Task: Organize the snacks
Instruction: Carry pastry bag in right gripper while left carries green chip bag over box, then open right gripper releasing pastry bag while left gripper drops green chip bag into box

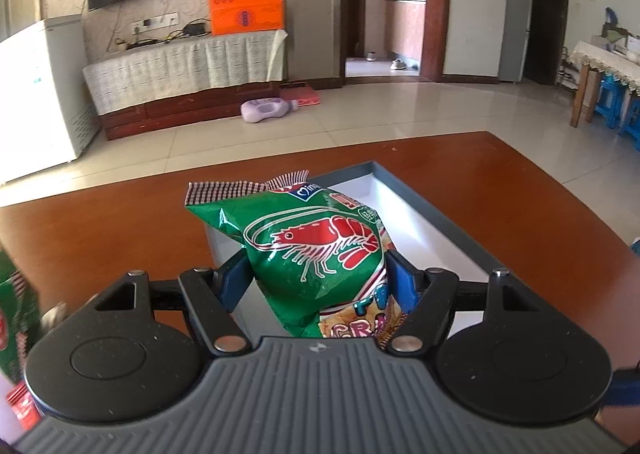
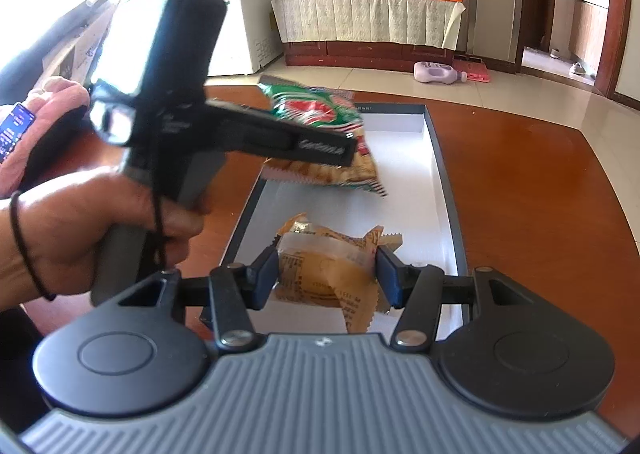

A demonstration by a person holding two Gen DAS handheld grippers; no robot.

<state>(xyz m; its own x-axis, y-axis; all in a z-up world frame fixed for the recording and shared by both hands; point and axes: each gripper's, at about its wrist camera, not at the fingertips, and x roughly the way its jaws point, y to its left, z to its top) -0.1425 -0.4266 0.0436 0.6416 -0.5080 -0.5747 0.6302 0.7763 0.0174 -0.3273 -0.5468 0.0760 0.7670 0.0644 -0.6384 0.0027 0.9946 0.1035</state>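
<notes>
At centre of the left wrist view, the left gripper (image 1: pixel 318 274) is clamped about half-wide on a green shrimp-cracker bag (image 1: pixel 308 250); blue pads (image 1: pixel 402 284) press both sides of the bag; bag upright, crimped top edge toward upper centre; behind and below it a grey tray (image 1: pixel 424 194) with a white floor sits on the brown table (image 1: pixel 120 222); another green packet (image 1: pixel 16 302), blurred, at the left edge; orange box (image 1: pixel 246 0) on the cabinet at upper centre; purple bottle (image 1: pixel 266 109) lying on the floor.

In the lower centre of the right wrist view, the right gripper (image 2: pixel 326 274) is closed partway on a tan snack packet (image 2: pixel 328 268); pads touch both its sides; packet sits above the near end of the tray (image 2: pixel 450 206); whether it rests on the tray floor, cannot tell; at left, a hand (image 2: pixel 92 226) grips the left gripper's handle; that gripper (image 2: pixel 348 142) carries the green bag (image 2: pixel 320 110) over the tray's far half, clear of the floor; motion blur on bag; pink cloth (image 2: pixel 44 102) at far left.
</notes>
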